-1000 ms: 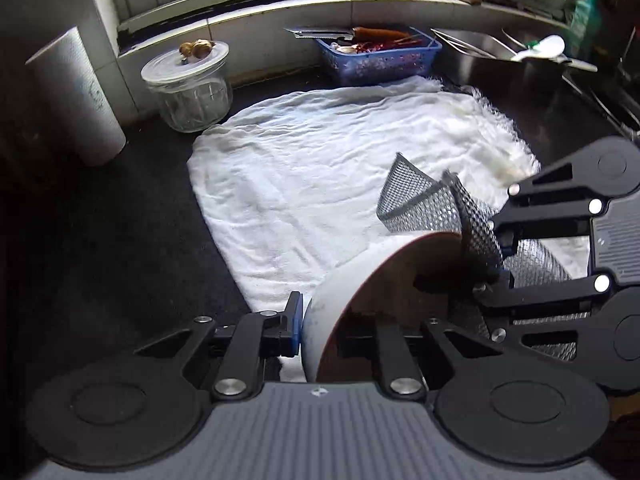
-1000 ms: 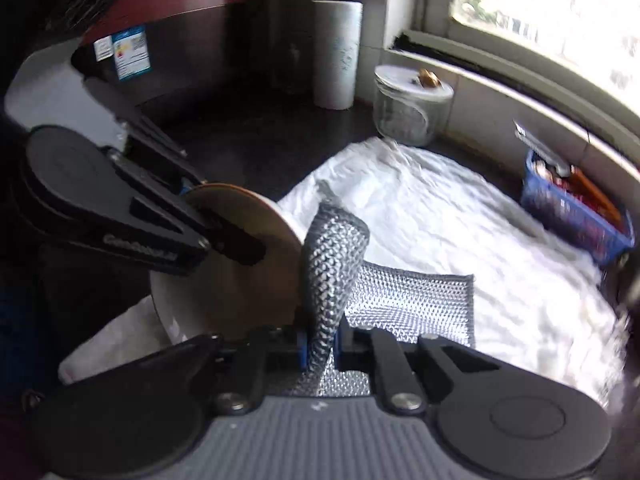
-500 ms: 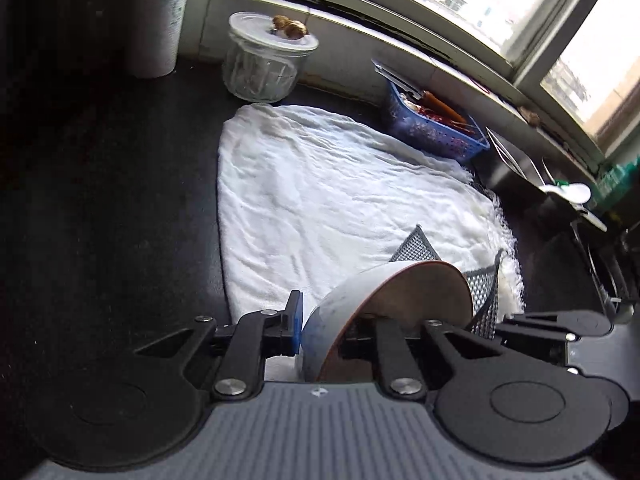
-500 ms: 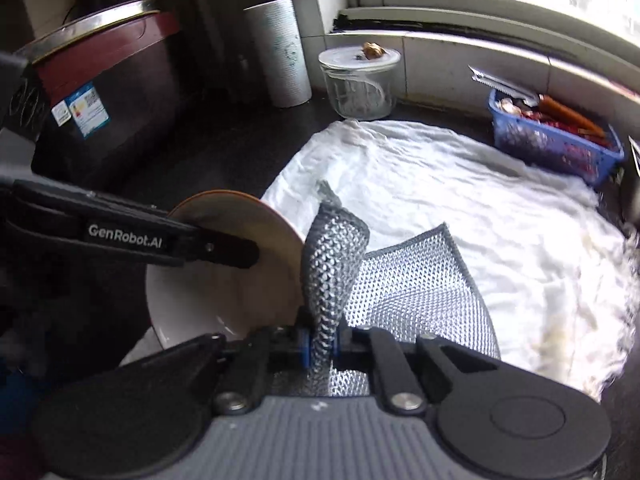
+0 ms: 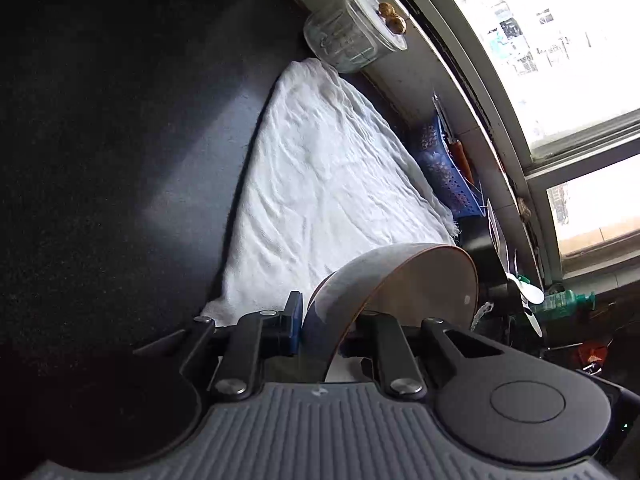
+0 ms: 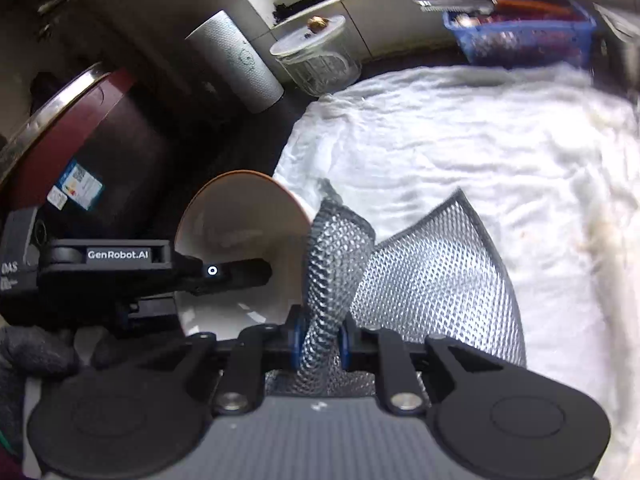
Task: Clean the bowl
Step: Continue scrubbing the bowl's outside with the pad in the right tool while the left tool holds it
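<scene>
My left gripper (image 5: 320, 332) is shut on the wall of a white bowl (image 5: 404, 280) with a brown rim, held tilted on its side above a white cloth (image 5: 328, 184). In the right wrist view the bowl (image 6: 240, 232) opens toward me, with the left gripper (image 6: 224, 276) reaching across it. My right gripper (image 6: 320, 340) is shut on a silver mesh scrubbing cloth (image 6: 420, 280), whose folded part touches the bowl's right rim. The scrubbing cloth does not show in the left wrist view.
A dark counter (image 5: 120, 160) holds a glass jar with lid (image 6: 316, 60), a white roll (image 6: 236, 64), a blue basket (image 6: 524, 36) of utensils and a large dark red pot (image 6: 80, 152). A window ledge (image 5: 460, 92) runs along the back. A sink area (image 5: 560, 320) lies at right.
The left gripper has rolled and turned with the bowl, so the counter now looks tilted. The scrubbing cloth has left the left wrist view. The right gripper stays shut on the scrubbing cloth at the bowl's rim.
</scene>
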